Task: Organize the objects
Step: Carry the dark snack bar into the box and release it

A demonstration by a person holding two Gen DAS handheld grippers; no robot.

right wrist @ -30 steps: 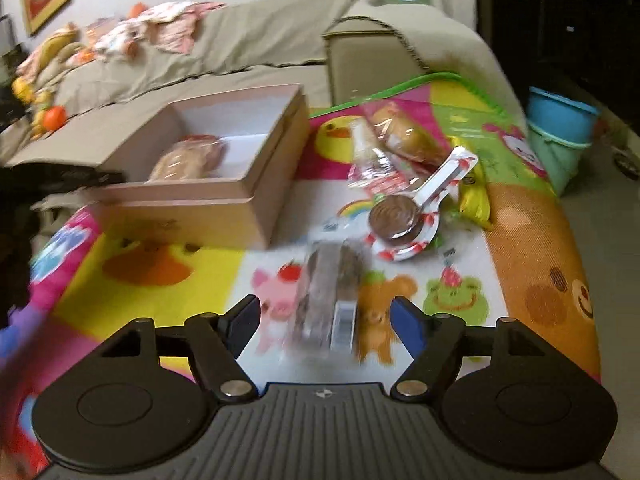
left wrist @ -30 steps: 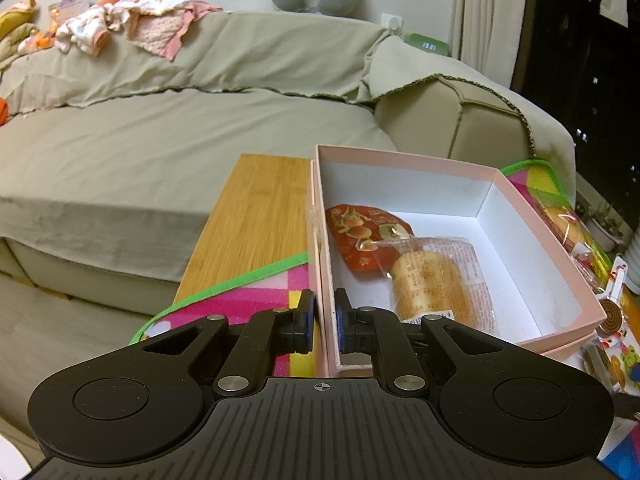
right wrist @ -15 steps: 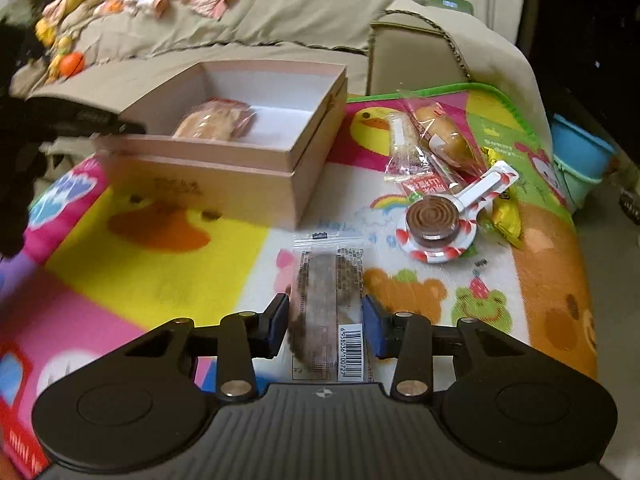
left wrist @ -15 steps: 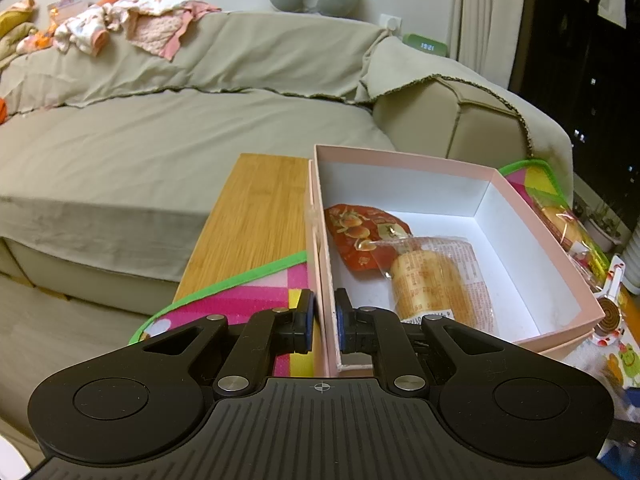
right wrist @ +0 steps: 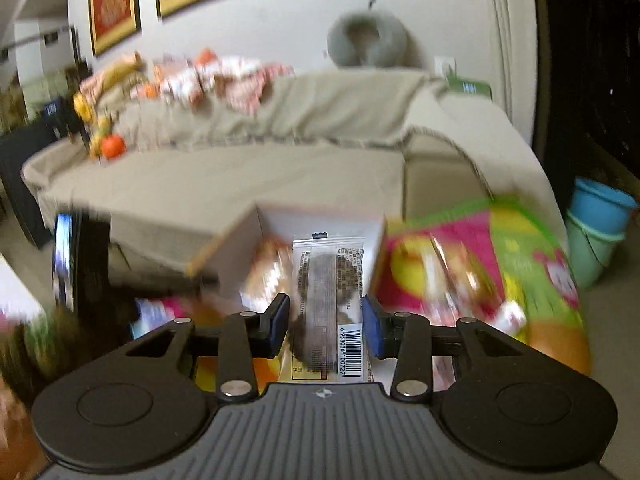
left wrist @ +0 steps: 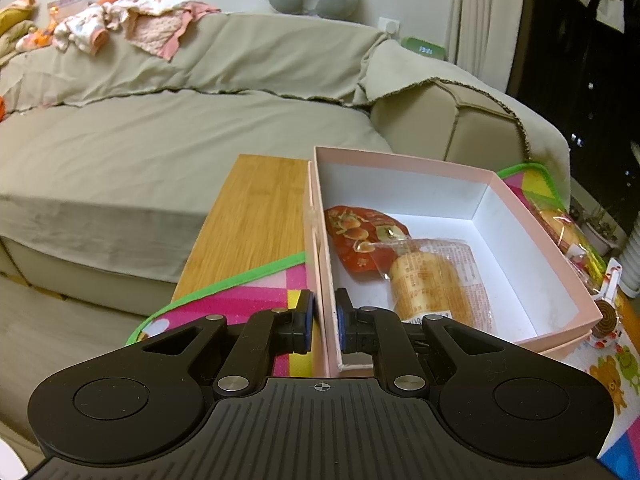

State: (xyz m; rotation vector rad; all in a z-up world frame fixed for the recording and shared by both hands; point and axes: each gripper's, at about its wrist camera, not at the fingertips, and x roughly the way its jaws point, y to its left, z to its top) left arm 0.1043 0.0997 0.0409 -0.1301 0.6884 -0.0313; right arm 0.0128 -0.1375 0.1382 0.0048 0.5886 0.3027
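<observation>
Tongs (left wrist: 323, 320) astride box wall (left wrist: 325, 264).

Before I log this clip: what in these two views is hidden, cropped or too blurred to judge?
- Right wrist view: motion blur smears the pink box and the snacks on the mat; their kind is unreadable.
- Right wrist view: the packet in the right tongs runs under the tool body; its near end is hidden.
- Left wrist view: the left tongs cover the box wall's near corner.
- Left wrist view: the bread packet overlaps the red packet.
</observation>
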